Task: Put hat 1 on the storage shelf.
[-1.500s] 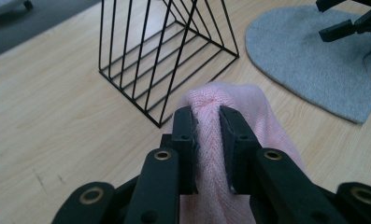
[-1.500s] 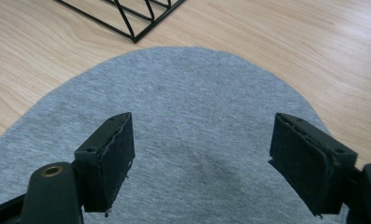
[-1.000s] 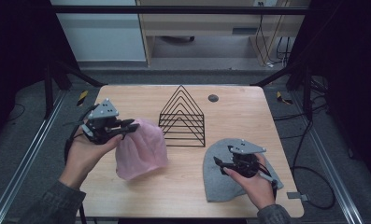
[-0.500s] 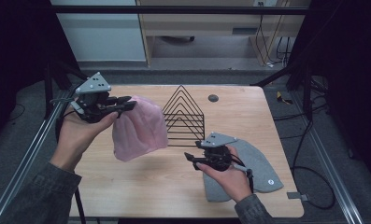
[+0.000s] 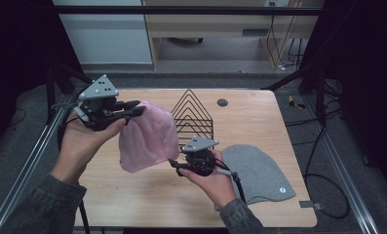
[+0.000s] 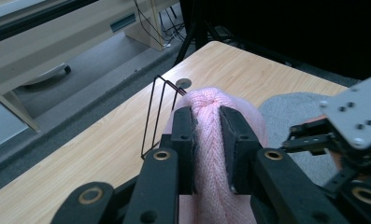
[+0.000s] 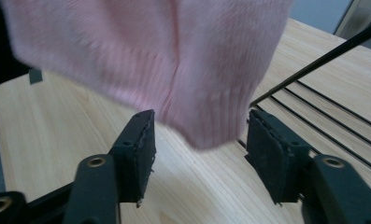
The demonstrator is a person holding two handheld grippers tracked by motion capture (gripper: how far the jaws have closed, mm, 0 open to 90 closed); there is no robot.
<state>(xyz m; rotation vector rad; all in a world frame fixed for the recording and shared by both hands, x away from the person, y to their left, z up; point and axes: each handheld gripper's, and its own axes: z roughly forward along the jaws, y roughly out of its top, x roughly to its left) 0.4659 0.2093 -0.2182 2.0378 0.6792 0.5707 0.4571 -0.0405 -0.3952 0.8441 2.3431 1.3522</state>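
Since a second ago the left gripper (image 5: 132,110) has raised the pink beanie (image 5: 147,136) off the table (image 5: 147,204), and the right gripper (image 5: 177,165) has left the grey beanie (image 5: 259,173) lying flat to come under the pink one's hanging hem, likely preparing a two-handed hold. The left jaws pinch the pink knit near its crown; the right jaws stand spread, empty, just below the hem beside the wire rack (image 5: 193,117).

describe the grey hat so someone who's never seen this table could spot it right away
Start at the wooden table and go to its near right corner, right of the black wire rack. The grey beanie lies flat there, with a small round tag near its hem; the pink beanie hangs in the air from the left tool.
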